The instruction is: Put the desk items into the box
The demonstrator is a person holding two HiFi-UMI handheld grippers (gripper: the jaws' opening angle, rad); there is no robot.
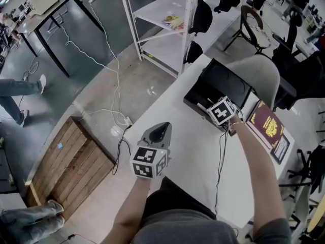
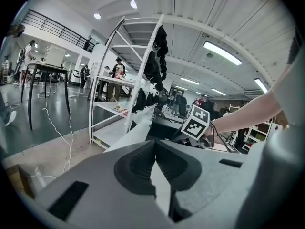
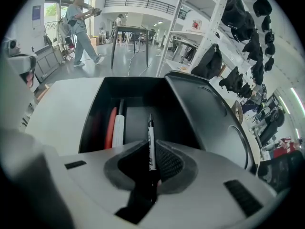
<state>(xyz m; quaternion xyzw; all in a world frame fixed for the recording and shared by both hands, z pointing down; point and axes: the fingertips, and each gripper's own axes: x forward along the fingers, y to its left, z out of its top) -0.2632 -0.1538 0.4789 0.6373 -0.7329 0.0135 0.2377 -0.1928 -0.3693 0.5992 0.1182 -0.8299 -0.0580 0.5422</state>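
Right tongs [image 3: 151,149] pinching marker pen [image 3: 150,132] by lower barrel, apparently, over open black box [image 3: 138,87]; pen light, stiff, slick. Left tongs [image 2: 155,151] pressed together, hovering at bench [image 1: 193,151] edge.

The bench [image 1: 188,146] is seen steeply from above by the head camera. The box [image 3: 136,116] is looked into from close above along the right tool [image 3: 151,162]. A near-level line along the bench is taken past the left tool [image 2: 155,159]. The box and the white rack [image 2: 119,80] are shared with the head view.
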